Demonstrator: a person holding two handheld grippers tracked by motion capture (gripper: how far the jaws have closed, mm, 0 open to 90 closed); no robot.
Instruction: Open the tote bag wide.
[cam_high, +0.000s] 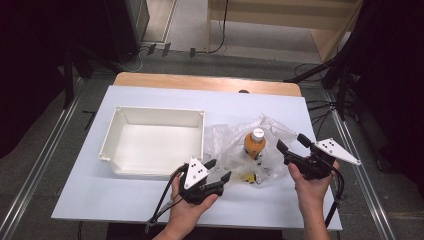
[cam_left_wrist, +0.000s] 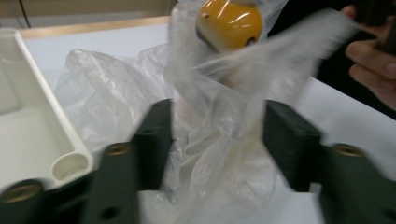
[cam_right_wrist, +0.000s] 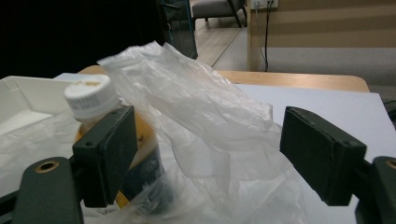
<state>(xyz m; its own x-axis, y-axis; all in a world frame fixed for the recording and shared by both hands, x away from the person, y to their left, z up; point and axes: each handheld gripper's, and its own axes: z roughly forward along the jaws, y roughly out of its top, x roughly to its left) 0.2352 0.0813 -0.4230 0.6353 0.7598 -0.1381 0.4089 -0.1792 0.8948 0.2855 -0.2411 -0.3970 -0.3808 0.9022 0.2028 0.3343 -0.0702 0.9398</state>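
Two open grippers flank the bagged bottle (cam_high: 255, 144) (standing upright).

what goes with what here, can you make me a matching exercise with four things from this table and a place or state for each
Things:
1. white tray
2. orange bottle
3. clear plastic bag
4. left gripper

Places or states:
A. crumpled around the bottle, right of the tray
B. open, at the near corner of the tray, aimed at the bag
C. standing upright with a white cap
D. on the left half of the table, nothing in it

Right pairs: 1-D, 2-C, 3-A, 4-B
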